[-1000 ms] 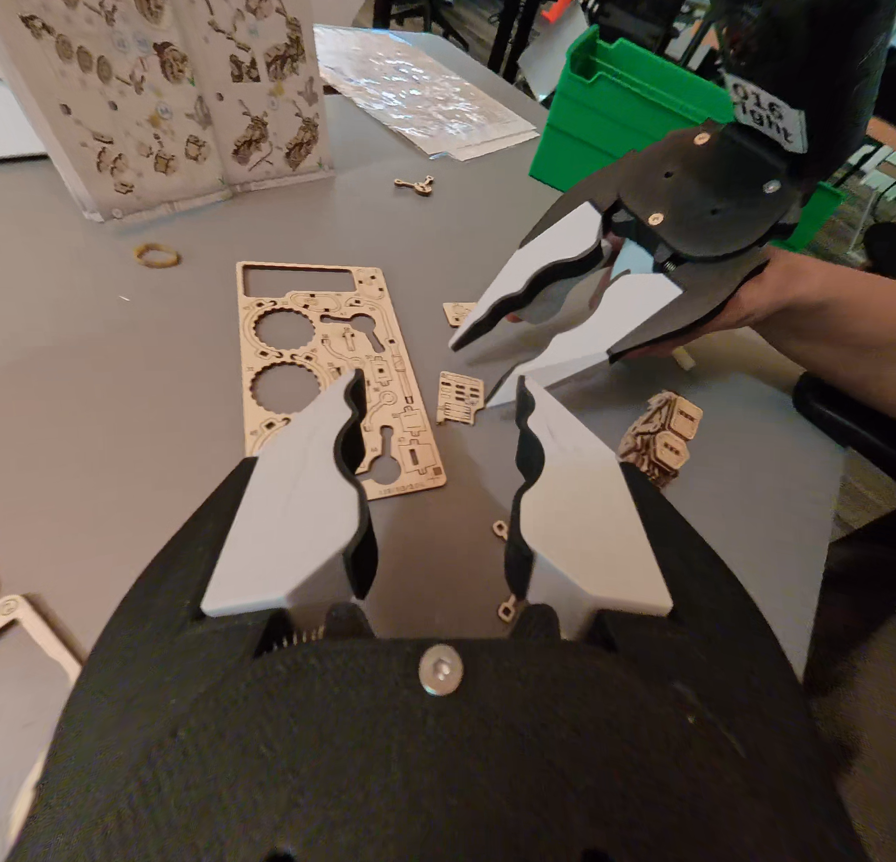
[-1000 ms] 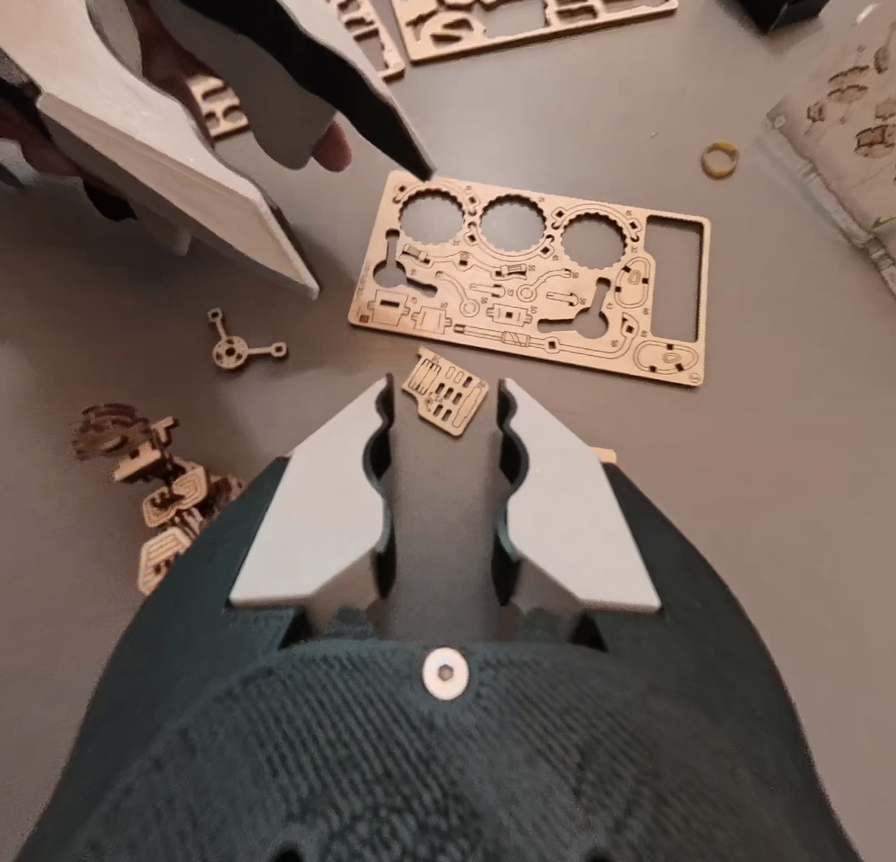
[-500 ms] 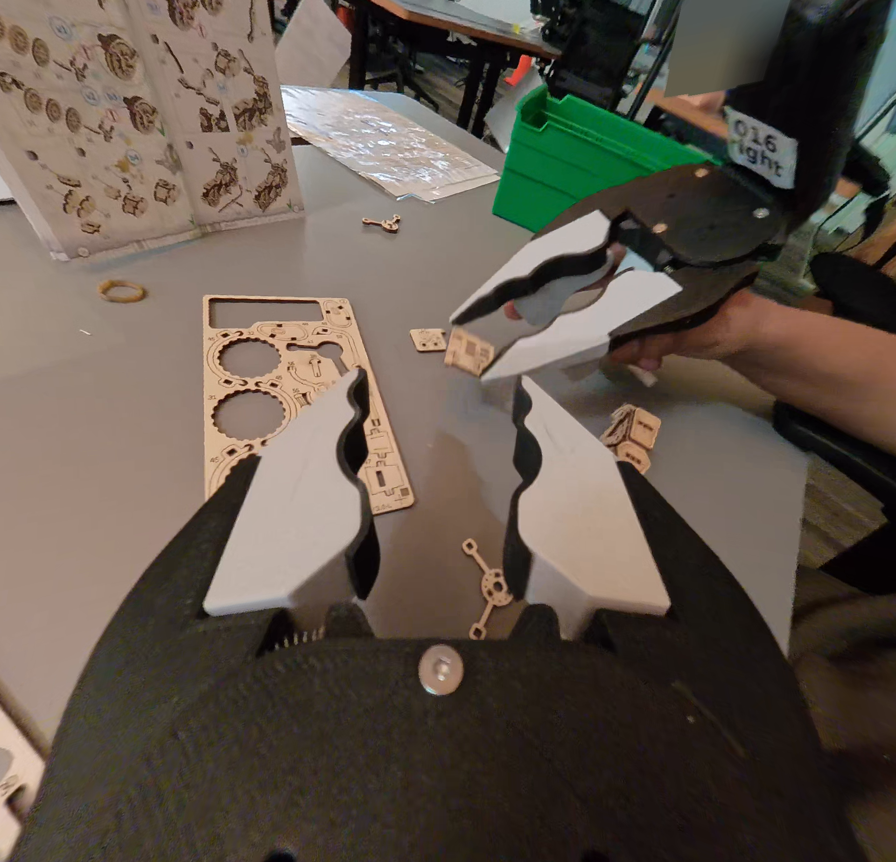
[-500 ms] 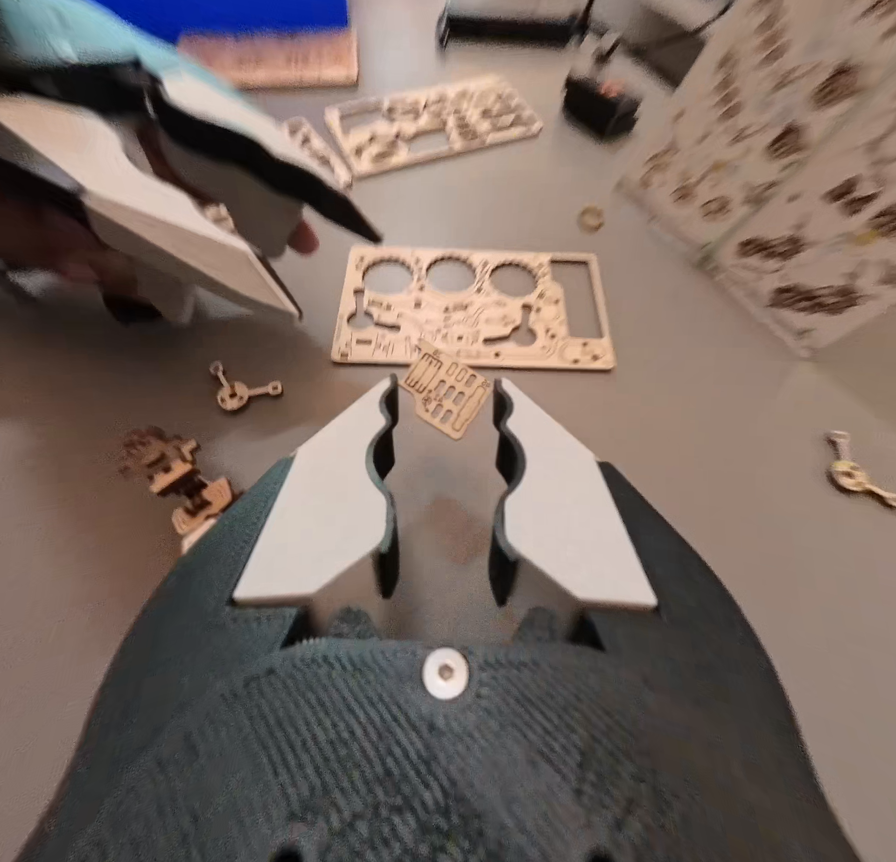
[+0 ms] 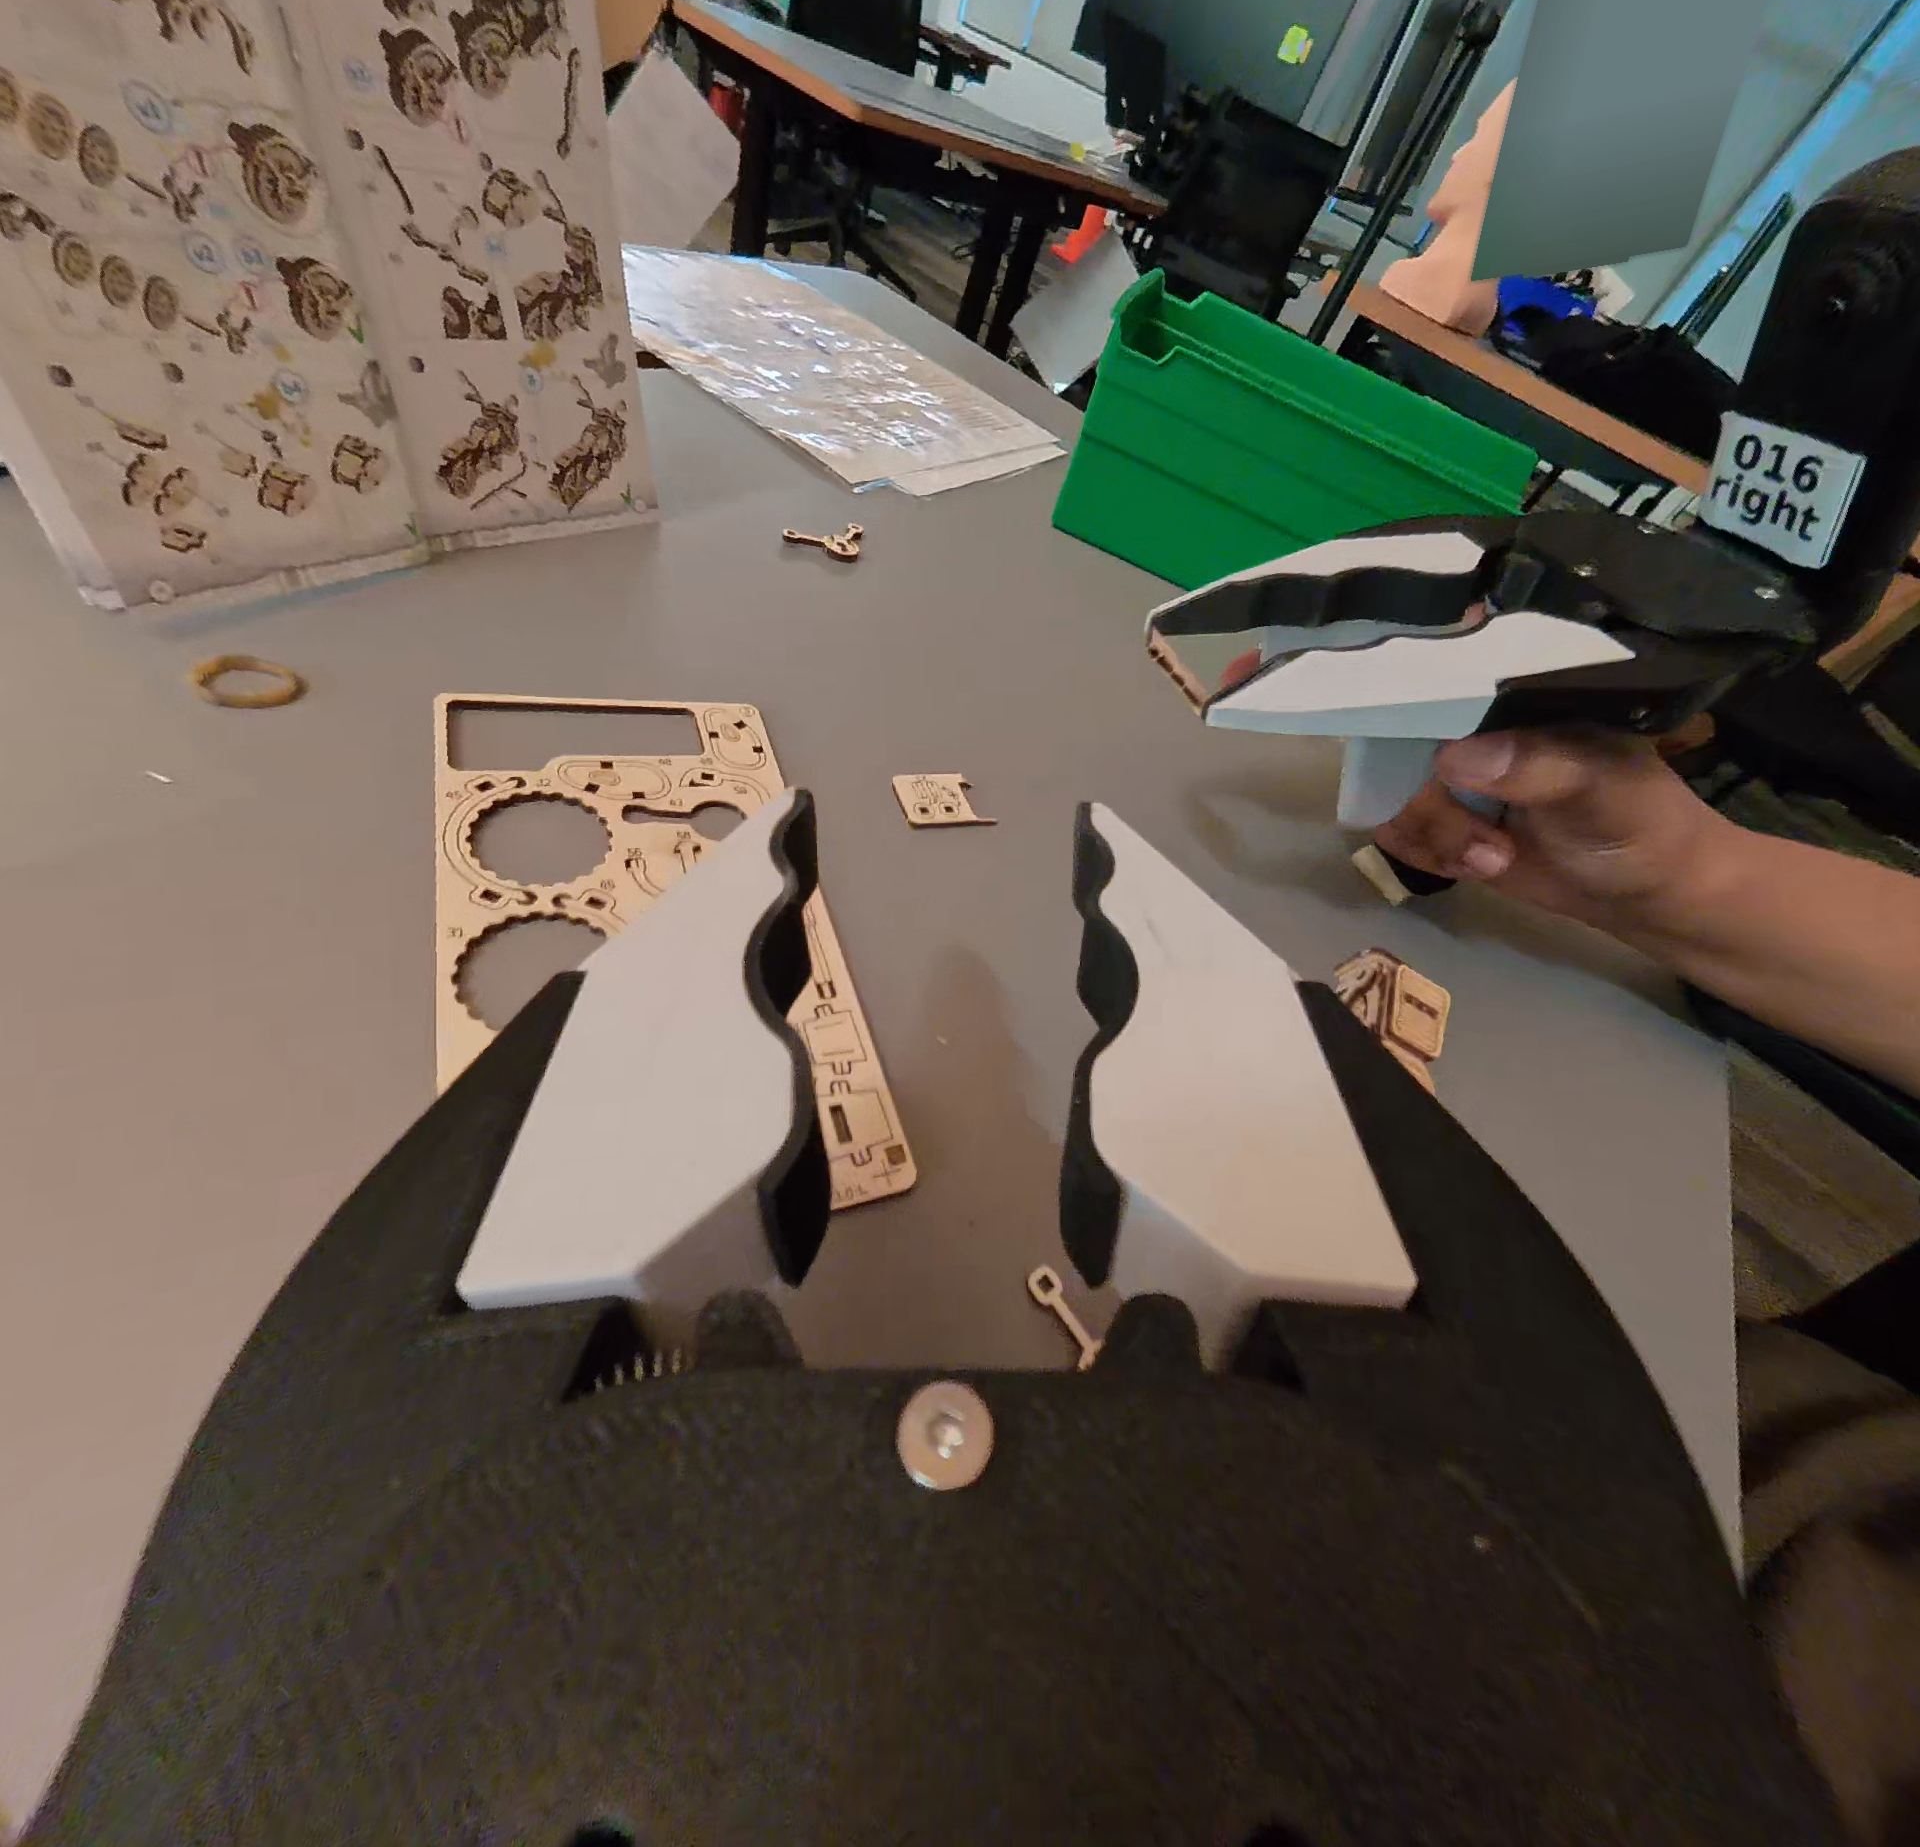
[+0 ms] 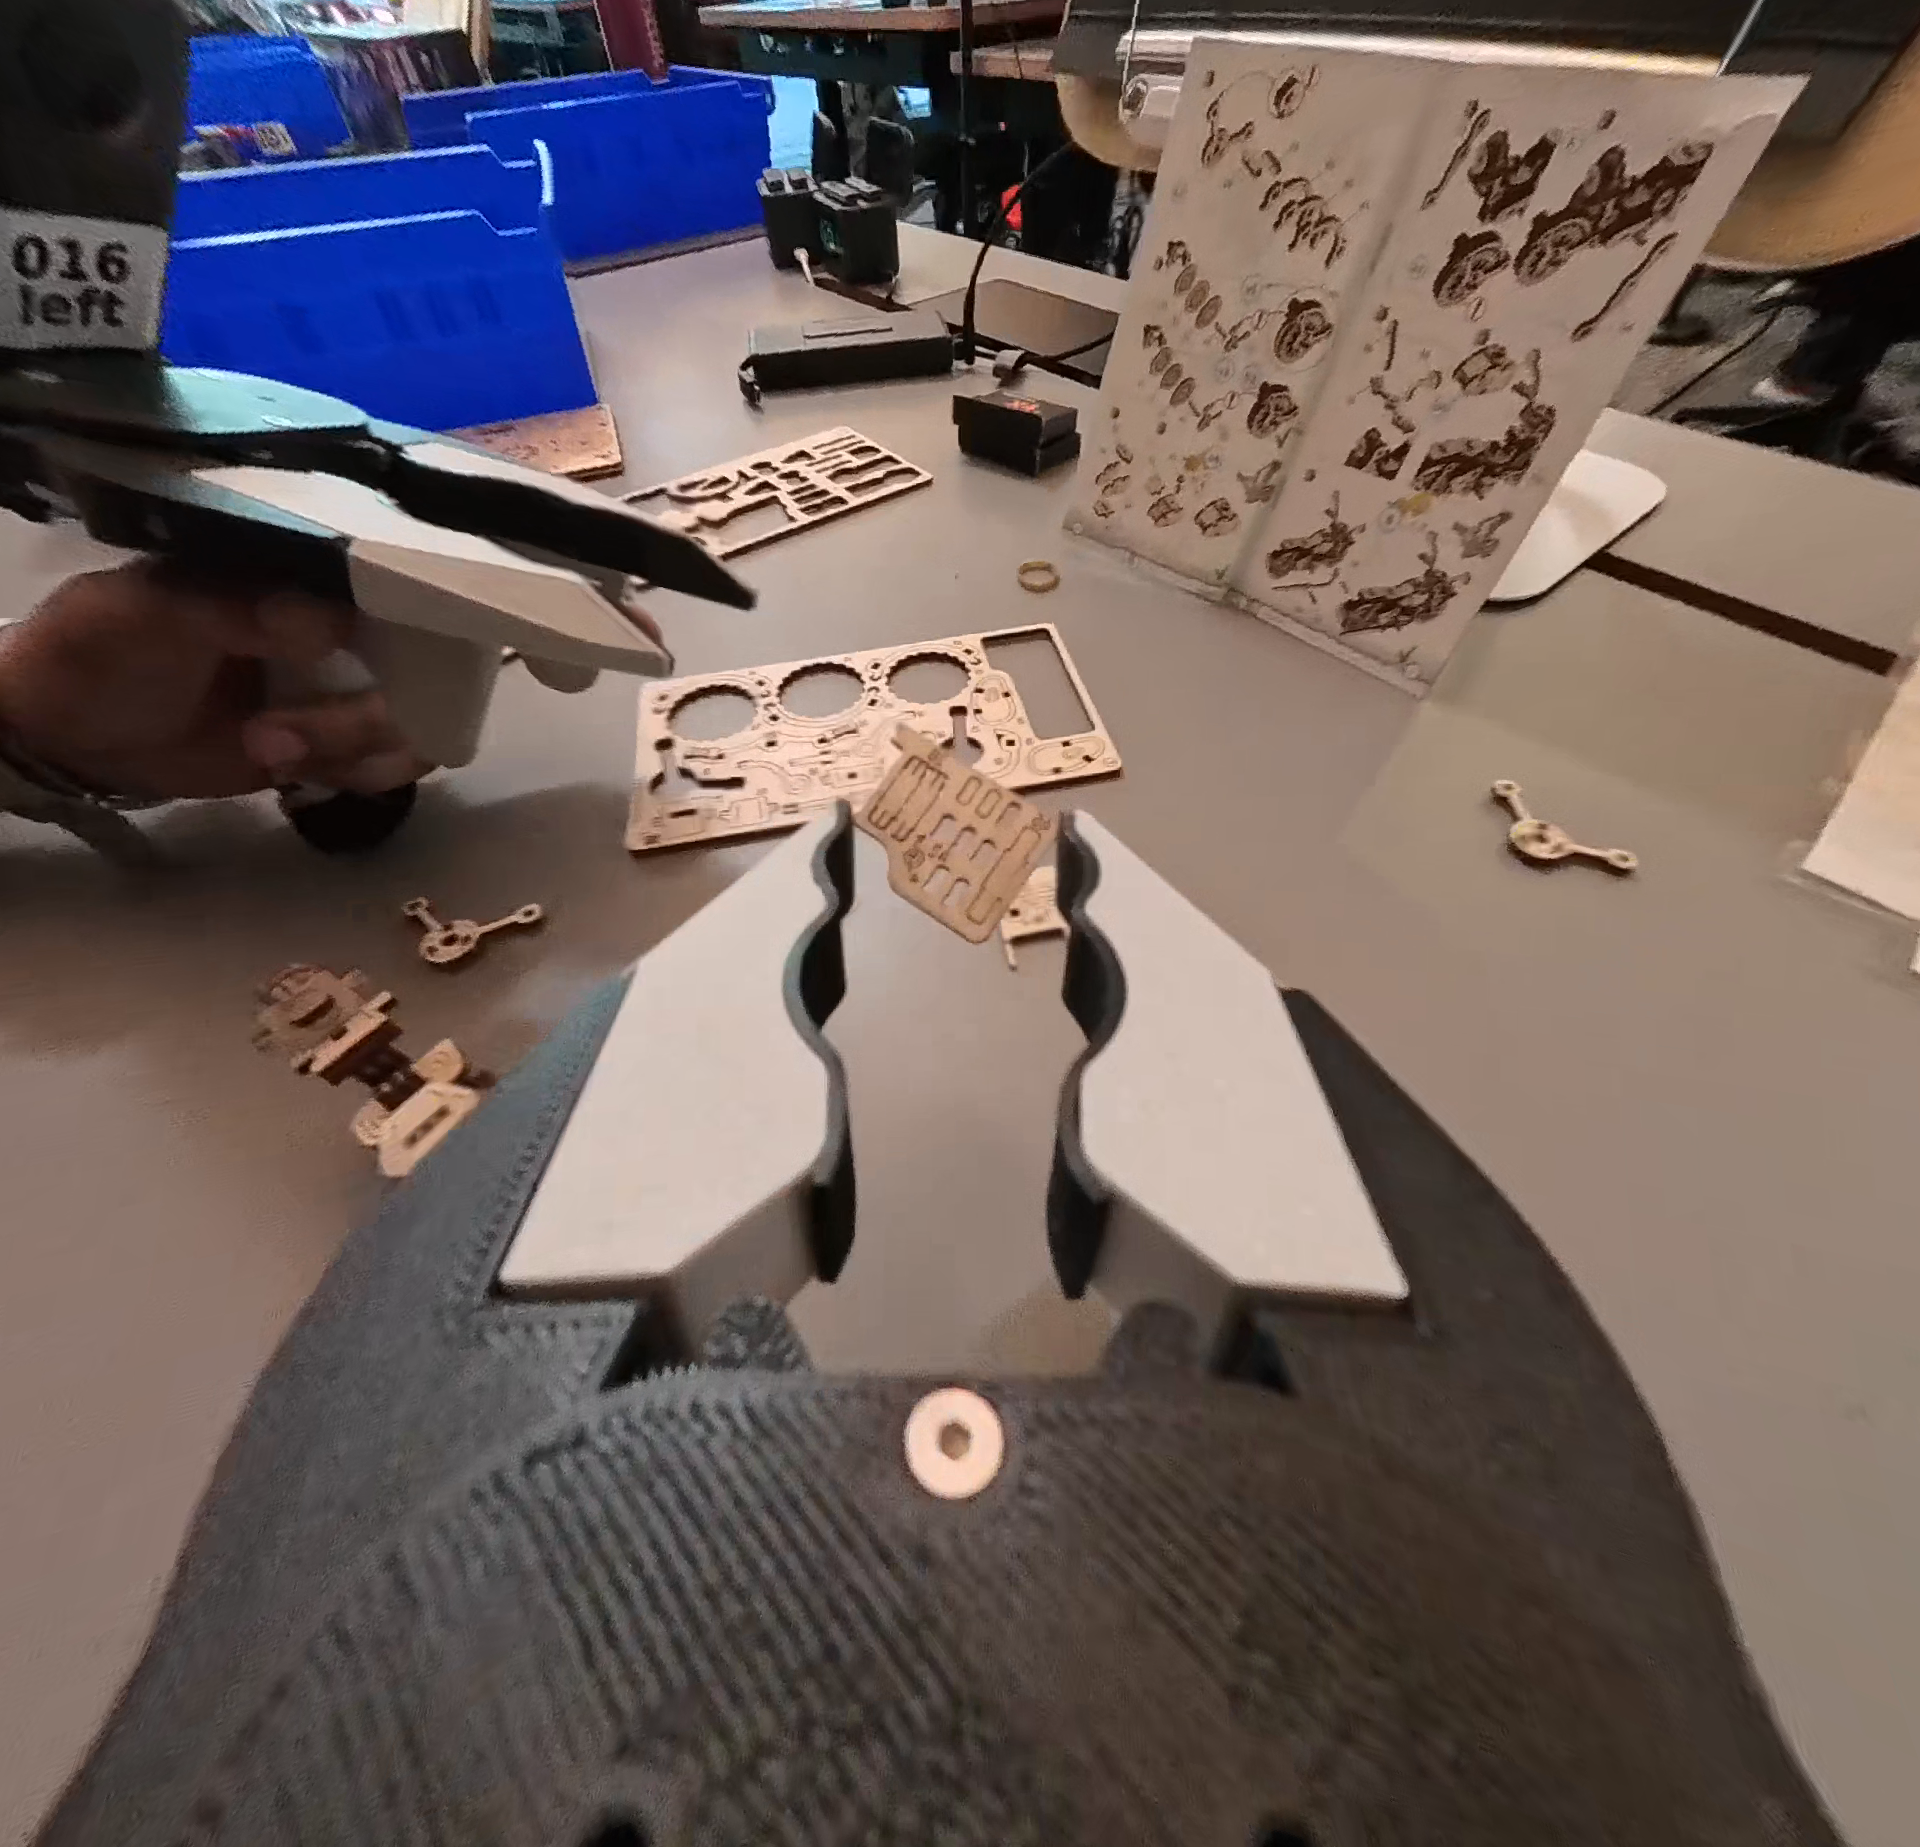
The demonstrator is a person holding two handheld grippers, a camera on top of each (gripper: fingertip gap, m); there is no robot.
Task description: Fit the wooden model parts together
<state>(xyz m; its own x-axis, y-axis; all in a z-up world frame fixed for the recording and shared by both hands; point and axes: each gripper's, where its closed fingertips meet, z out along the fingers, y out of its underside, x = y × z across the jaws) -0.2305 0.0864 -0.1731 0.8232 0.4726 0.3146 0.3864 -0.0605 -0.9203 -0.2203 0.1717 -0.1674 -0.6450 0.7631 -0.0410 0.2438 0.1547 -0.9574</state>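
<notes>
Wooden panel (image 6: pixel 961 847) between right tool (image 6: pixel 954 841) tips

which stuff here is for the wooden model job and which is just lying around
For the job:
slotted wooden piece in right hand-held gripper
part sheet
half-built model
instruction sheet

Lying about:
green bin
blue bins
rubber band

Counter (image 5: pixel 1039 634): smooth matt grey. Cut-out sheet (image 5: pixel 540 862) on it: pale thin wood, laser-scorched lines. Slotted wooden plate (image 6: pixel 961 841): same wood. Right hand-held gripper (image 6: pixel 951 841): matt grey plastic fingers (image 6: pixel 727 1091), rough ribbed black body. Bin (image 5: pixel 1278 447) behind the sheet: glossy green plastic. Wrapper (image 5: pixel 810 384) beside the bin: crinkled shiny film.
</notes>
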